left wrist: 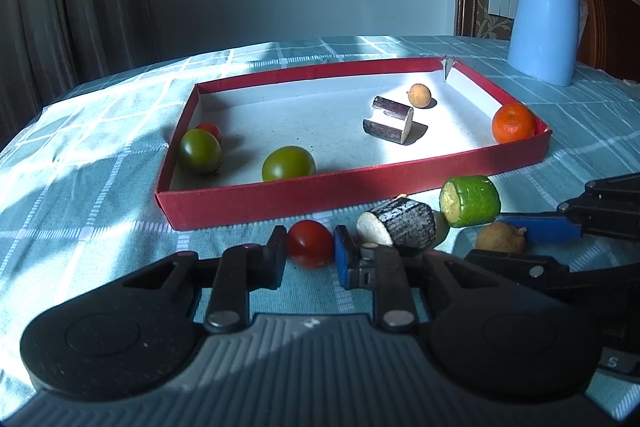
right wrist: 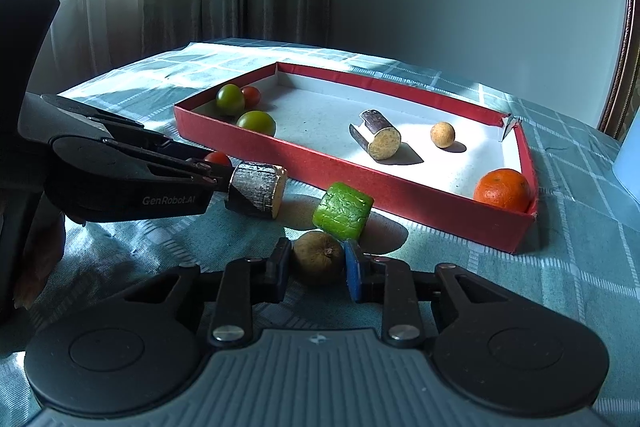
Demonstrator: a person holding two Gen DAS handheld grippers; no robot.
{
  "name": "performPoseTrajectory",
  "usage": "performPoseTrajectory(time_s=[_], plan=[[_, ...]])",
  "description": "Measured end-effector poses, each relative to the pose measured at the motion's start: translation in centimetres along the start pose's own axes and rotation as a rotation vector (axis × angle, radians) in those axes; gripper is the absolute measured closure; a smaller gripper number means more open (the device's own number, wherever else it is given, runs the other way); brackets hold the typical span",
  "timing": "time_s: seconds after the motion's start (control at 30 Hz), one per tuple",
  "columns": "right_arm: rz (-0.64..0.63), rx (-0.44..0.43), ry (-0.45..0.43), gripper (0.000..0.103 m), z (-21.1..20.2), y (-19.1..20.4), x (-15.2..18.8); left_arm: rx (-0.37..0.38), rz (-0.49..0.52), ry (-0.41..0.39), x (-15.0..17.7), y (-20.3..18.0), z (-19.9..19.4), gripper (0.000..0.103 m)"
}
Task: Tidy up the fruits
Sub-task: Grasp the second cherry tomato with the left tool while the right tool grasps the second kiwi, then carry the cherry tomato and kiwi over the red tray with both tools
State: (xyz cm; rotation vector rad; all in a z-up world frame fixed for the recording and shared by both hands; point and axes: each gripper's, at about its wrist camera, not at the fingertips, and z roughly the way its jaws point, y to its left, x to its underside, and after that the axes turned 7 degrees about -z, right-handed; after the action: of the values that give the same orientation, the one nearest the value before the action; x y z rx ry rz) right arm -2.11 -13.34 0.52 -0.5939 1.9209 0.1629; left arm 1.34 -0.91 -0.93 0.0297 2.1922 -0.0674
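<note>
- Left wrist view: my left gripper has its pads on both sides of a red cherry tomato on the tablecloth, just in front of the red tray. Can't tell if clamped. Dark log piece & green cut chunk sit just to the right.
- Right wrist view: my right gripper brackets a brown round fruit, pads at its sides; grip pressure unclear. Tray holds orange, 2 green tomatoes etc.
</note>
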Motion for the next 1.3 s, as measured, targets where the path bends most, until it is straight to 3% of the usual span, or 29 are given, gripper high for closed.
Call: performPoseTrajectory(time_s=[0.7, 1.3], plan=[[0.018, 0.040, -0.055, 0.075, -1.4, -0.3, 0.2, 0.001, -0.015, -0.022, 0.3, 0.4, -0.9, 0.081], [0.043, 0.120, -0.139, 0.075, -2.9, -1.3, 0.1, 0.045, -0.057, -0.139, -0.1, 0.7, -3.1, 0.081]])
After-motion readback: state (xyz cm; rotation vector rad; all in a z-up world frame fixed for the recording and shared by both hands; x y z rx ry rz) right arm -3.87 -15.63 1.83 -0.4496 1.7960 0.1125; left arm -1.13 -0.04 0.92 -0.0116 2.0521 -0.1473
